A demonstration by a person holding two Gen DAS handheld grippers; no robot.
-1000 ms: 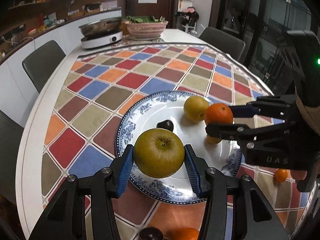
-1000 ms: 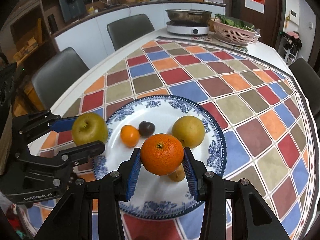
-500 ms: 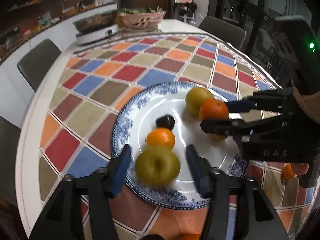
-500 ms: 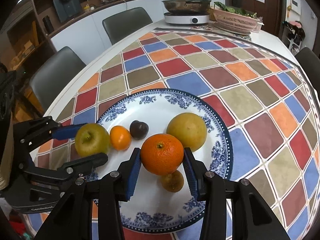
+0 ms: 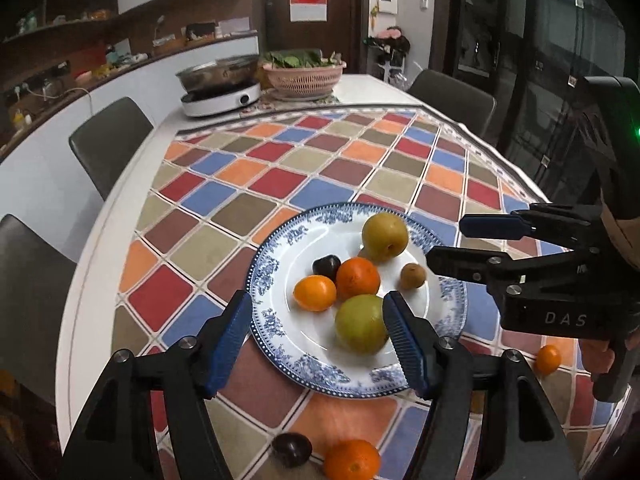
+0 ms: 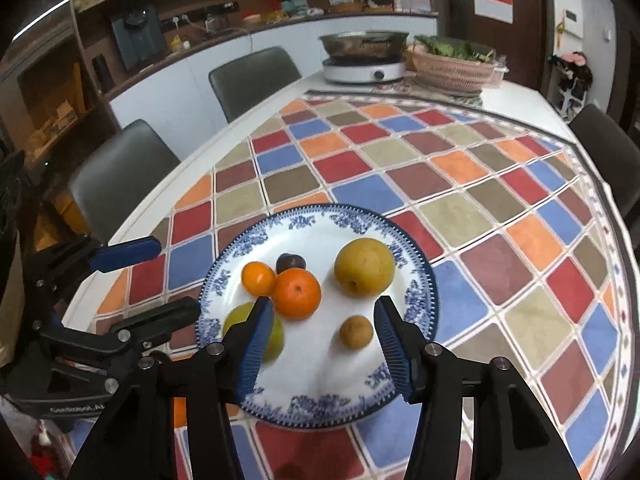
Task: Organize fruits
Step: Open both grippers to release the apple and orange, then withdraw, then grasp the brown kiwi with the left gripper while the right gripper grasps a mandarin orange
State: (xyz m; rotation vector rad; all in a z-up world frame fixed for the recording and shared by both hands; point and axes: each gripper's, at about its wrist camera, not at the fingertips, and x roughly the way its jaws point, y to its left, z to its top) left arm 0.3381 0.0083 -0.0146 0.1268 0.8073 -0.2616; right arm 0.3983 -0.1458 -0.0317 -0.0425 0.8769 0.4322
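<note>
Both fruits released; "DAS" gripper [image 5: 476, 240].

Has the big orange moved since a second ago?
Yes. The orange left the right gripper and now sits on the plate, touching the small orange.

Each view looks forward along its own fingers, angled down at the worktop [image 5: 132, 216] from close above its near edge. Both share the plate [image 5: 452, 304] [image 6: 420, 292], the checked cloth [image 5: 320, 160] [image 6: 400, 152] and the far cooker [image 5: 224, 100] [image 6: 362, 70]. The left view catches the right gripper [image 5: 444, 242] at its right edge; the right view catches the left gripper [image 6: 172, 280] at its left.
</note>
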